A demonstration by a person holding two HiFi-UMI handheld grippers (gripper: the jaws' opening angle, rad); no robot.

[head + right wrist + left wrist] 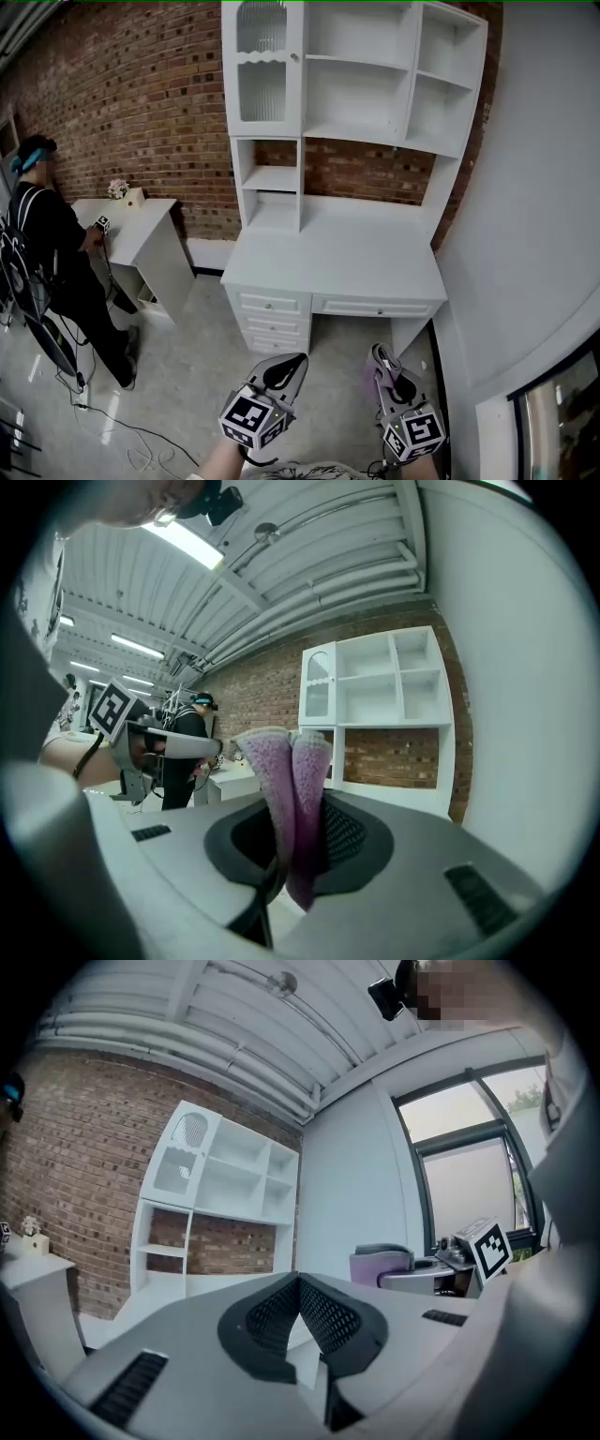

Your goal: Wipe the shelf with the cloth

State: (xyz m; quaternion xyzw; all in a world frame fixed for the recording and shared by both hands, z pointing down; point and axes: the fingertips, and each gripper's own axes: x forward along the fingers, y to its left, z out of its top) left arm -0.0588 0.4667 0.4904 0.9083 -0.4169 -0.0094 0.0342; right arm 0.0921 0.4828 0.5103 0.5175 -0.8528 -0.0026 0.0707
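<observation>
- Since the right gripper (382,364) is clamped on the cloth (292,789) by one fold, with the rest poking up loose past the jaws, a hard swipe could probably tug it free.
- Left gripper (284,373) is closed on nothing, tips touching, so no backup if it drops.
- Both hang low, well apart from the shelf (361,131); reaching up there, the posts and glass door (261,66) look easy to knock.
- Person (52,253) off to the left is well clear, likely no issue.
</observation>
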